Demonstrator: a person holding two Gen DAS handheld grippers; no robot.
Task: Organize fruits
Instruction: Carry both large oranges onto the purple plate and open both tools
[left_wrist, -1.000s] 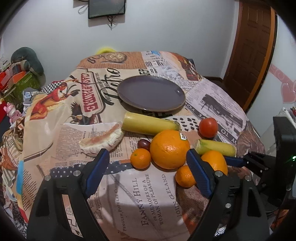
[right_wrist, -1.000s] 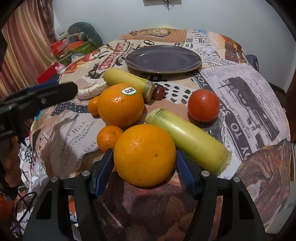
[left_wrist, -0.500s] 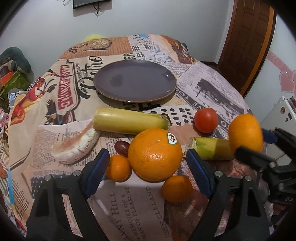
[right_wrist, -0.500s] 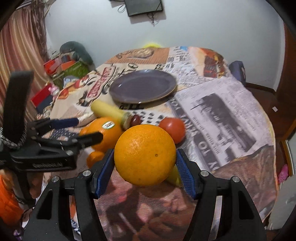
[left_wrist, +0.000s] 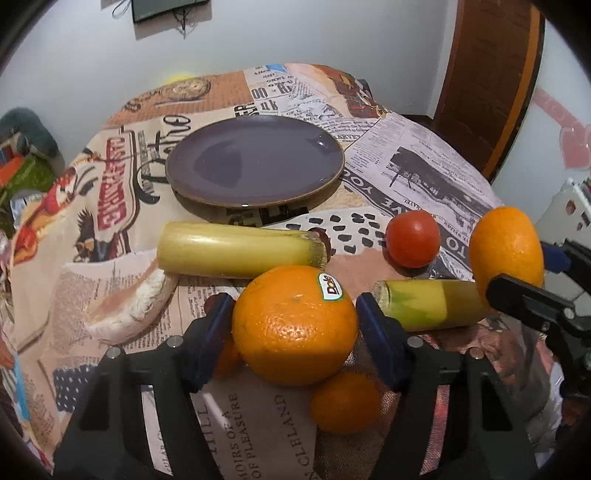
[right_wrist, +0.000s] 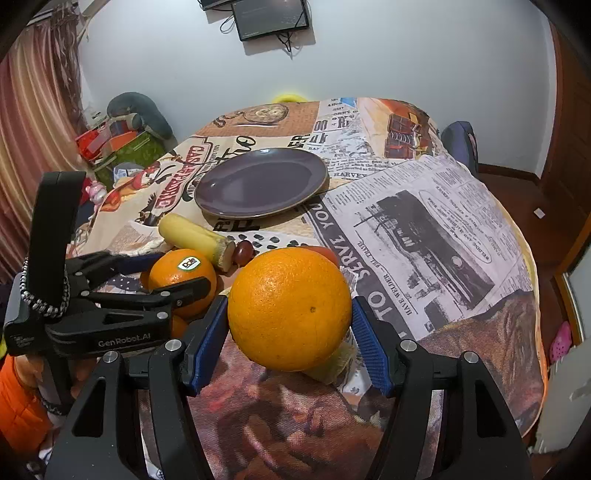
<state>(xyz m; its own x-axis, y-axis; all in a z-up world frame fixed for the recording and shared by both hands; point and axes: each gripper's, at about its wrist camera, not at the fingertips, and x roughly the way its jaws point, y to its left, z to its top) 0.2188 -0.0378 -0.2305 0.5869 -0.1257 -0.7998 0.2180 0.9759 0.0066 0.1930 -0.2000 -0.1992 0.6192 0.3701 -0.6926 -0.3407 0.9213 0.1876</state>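
Between your right gripper pads sits a plain orange, clamped and lifted off the table, on the near side of the purple plate. Your left gripper brackets the stickered orange, pads touching or just beside its sides; whether it is truly squeezing, you cannot tell. That orange lies nearer than the plate, past the long banana piece. Right of it lies a tomato.

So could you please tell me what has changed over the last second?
The right claw, shut on the plain orange, lifted it off the table. The left claw moved in around the stickered orange; whether it grips is unclear. The plate, tomato and other fruit stayed put.
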